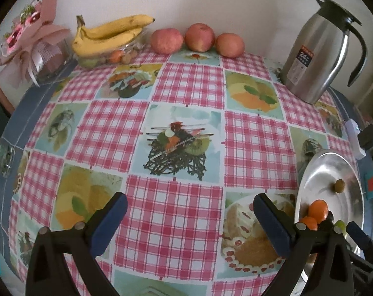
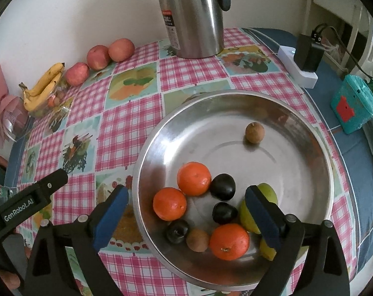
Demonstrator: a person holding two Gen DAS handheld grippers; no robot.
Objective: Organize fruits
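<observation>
- The tabletop [image 1: 186, 83], under a pink checked cloth, is bare across its whole middle; things stand only along its back edge by the wall and on its right side.
- A steel bowl [image 2: 297, 128] sits near the tabletop's right edge, its far half open apart from one small brown fruit [image 2: 254, 132].
- A steel jug [image 1: 317, 56] stands at the back right corner, well apart from the bowl.
- Bananas [image 1: 109, 33] lie at the back left over a clear dish; three apples [image 1: 197, 37] sit in a row along the wall beside them.
- The left gripper [image 1: 190, 218] hangs over bare cloth, released, nothing between its blue pads; the bowl is just to its right.
- The right gripper [image 2: 186, 212] hangs over the bowl's near half, spread wide and empty.
- Three oranges [image 2: 193, 178], three dark plums [image 2: 222, 186] and another brown fruit lie between its pads, untouched; green fruit [image 2: 248, 218] sits behind the right pad.
</observation>
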